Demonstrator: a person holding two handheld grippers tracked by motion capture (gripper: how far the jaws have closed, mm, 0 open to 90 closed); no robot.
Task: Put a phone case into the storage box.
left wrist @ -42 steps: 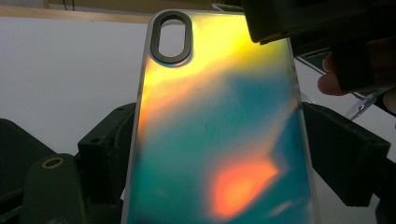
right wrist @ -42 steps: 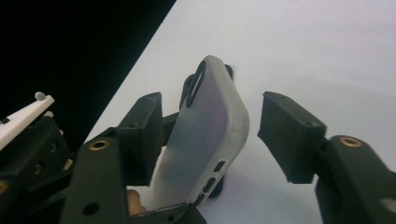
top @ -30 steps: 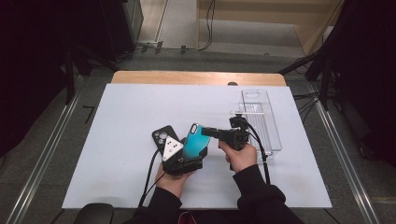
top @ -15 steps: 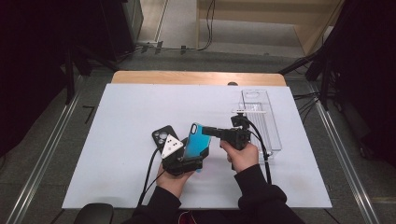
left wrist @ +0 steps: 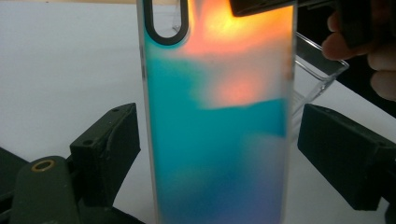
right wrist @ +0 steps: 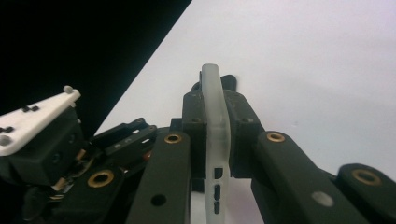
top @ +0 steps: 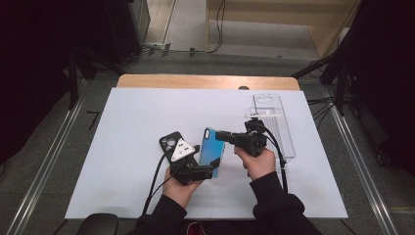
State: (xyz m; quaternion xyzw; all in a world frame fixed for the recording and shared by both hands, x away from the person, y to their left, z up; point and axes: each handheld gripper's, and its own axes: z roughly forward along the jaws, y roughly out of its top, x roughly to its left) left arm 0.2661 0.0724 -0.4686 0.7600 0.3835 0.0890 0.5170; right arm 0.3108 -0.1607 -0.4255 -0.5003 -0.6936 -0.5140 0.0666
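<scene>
**Mia:** What is on the left side of the white table [top: 122, 147]?

**Ben:** Mostly bare table. Then comes a black phone [top: 170, 143] lying flat. It is just beside the left gripper [top: 211, 169].

**Mia:** What is the left gripper doing?

**Ben:** A hand [top: 182, 188] holds it from below. It has a grey three-cornered plate on top. In the left gripper view its two black jaws stand wide apart, one on each side of the phone case [left wrist: 219, 116]. There is a gap between each jaw and the case, so the left jaws are let go, not squeezing.

**Mia:** Where is the phone case?

**Ben:** In the middle of the table, between the two grippers. In the high view the phone case [top: 212, 152] looks blue and is lifted up at a tilt, with its low end by the left gripper. Close up it shines teal, orange and purple, and it has a long camera hole near the top.

**Mia:** And the right gripper?

**Ben:** The right gripper [top: 219, 133] reaches sideways to the top edge of the case. In the right gripper view its jaws are pinched tight on the thin, milky edge of the case [right wrist: 215, 135]. The other hand [top: 254, 161] holds this gripper.

**Mia:** What is farthest right?

**Ben:** A clear plastic box [top: 274, 122] lying on the table, just behind the right hand.
</scene>
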